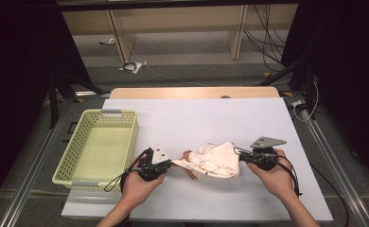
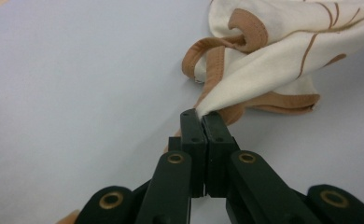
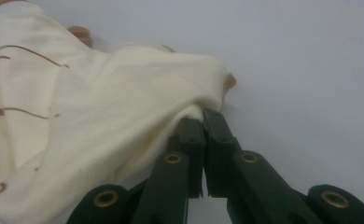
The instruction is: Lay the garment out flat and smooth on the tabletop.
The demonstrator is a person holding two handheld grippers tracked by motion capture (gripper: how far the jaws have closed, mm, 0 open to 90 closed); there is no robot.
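While a cream cloth [image 1: 214, 160] with tan trim is lifted slightly off the white table [image 1: 197, 120], one edge is clamped by the left gripper [image 1: 169, 164] and the opposite edge by the right gripper [image 1: 240, 154]; a yellow basket [image 1: 74, 182] is seen at the left.

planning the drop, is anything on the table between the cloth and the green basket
Nothing visible. The cloth hangs pinched between the left gripper and right gripper; bare white table lies between it and the basket.
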